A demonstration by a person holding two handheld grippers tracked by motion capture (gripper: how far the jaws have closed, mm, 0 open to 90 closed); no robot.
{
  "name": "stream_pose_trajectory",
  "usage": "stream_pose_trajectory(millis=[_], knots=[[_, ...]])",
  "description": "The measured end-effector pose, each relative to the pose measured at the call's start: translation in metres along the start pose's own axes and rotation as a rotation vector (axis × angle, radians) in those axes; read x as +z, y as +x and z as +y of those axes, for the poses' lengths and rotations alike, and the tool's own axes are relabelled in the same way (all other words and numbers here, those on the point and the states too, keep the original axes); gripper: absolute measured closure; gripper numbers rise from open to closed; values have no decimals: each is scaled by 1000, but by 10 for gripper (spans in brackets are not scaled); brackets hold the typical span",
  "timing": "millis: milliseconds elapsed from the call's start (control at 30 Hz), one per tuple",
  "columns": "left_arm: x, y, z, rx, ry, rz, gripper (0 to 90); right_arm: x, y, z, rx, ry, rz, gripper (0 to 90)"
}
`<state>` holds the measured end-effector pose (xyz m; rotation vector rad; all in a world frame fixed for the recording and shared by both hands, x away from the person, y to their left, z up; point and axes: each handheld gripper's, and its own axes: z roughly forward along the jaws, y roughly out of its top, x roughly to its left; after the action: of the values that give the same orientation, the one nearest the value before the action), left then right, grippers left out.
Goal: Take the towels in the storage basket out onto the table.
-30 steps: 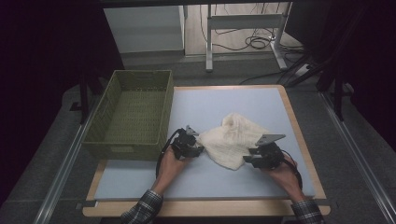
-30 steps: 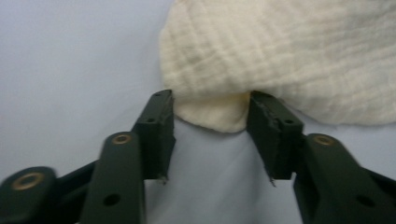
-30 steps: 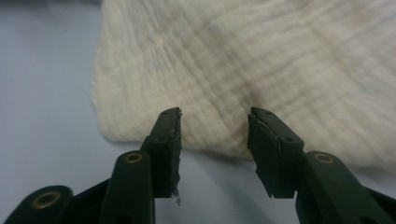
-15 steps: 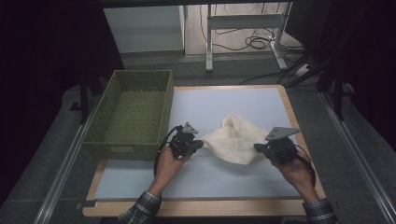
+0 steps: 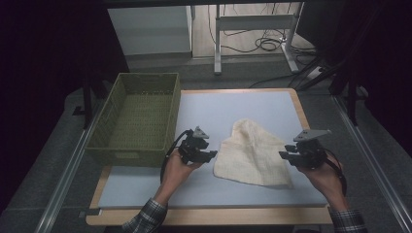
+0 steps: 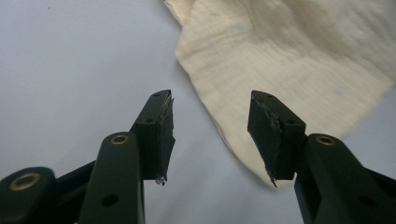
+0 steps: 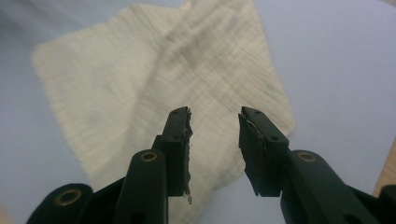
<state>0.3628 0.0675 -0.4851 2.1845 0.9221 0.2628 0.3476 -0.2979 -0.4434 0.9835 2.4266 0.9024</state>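
From above, the cream cloth point(image 5: 252, 155) lies loosely spread on the blue tabletop point(image 5: 243, 104), just right of the green basket point(image 5: 138, 116), which stands empty. The left claw point(image 5: 212, 156) sits at the cloth's left edge, between cloth and basket; the right claw point(image 5: 283, 155) is at the cloth's right edge, on the side away from the basket. Neither grips anything.

Looking along the left claw point(image 6: 210, 133), its jaws stand wide apart, with the edge of the cloth point(image 6: 289, 60) running between them, its near corner close beside the right-hand jaw. Nothing is pinched.

Looking along the right claw point(image 7: 214, 140), the jaws are parted, a little narrower, hovering over one corner of the cloth point(image 7: 159, 88); whether they touch it I cannot tell.

My guess is the job is folding the cloth or putting it in the basket. It is barely begun: the cloth is rumpled and unfolded, the basket holds nothing, and both edges have yet to be gripped.
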Motion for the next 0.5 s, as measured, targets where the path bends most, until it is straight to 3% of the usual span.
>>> stream_pose_trajectory(millis=[33,300,367,433,500], knots=[[15,3,7,-1,5,-4,507,5,-4,-2,4,3,-9,630],[53,15,35,-1,12,17,530,43,-35,-7,47,10,-67,635],[59,17,39,-3,14,14,518,47,-38,-7,47,9,-69,635],[72,20,45,-9,24,11,506,62,-49,-3,66,5,-87,607],[83,20,46,-10,36,-7,503,75,-56,0,88,2,-75,572]])
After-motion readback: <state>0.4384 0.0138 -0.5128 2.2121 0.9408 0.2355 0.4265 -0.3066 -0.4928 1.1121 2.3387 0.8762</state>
